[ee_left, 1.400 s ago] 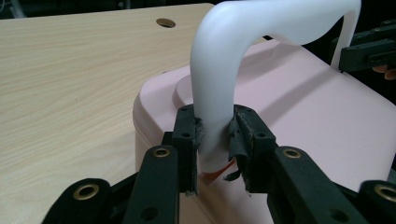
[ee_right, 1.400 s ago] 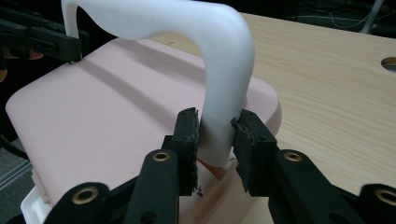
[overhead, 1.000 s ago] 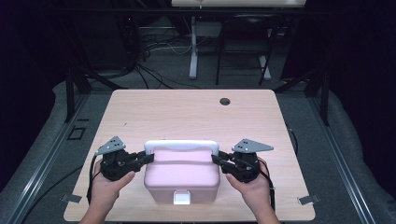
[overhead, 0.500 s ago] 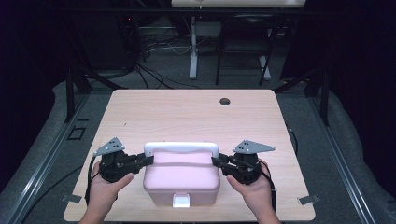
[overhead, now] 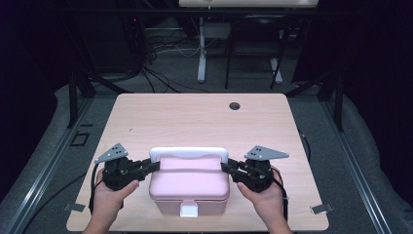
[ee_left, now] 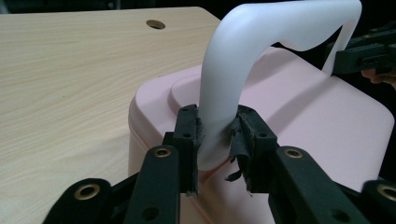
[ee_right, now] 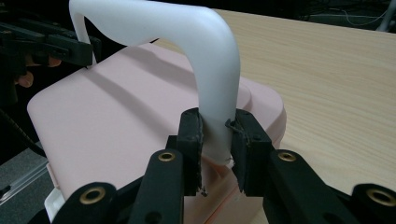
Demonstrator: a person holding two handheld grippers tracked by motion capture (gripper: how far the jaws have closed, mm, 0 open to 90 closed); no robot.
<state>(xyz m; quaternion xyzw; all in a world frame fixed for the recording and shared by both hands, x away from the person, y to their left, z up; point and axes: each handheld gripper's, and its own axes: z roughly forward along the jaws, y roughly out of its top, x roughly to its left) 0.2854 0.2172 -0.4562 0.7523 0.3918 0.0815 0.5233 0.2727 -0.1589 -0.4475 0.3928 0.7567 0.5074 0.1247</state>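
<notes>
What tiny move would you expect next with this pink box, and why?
Probably the right gripper loosens too: the fingers of the left gripper have just been opening around their end of the white handle, and the pink box already rests on the table.

A light wooden desk (overhead: 195,117) has a round cable hole (overhead: 234,106) near its far edge, right of centre. Beyond the far edge, dark cables (overhead: 160,73) lie on the grey floor (overhead: 341,146) beside a white stand leg (overhead: 201,48).
</notes>
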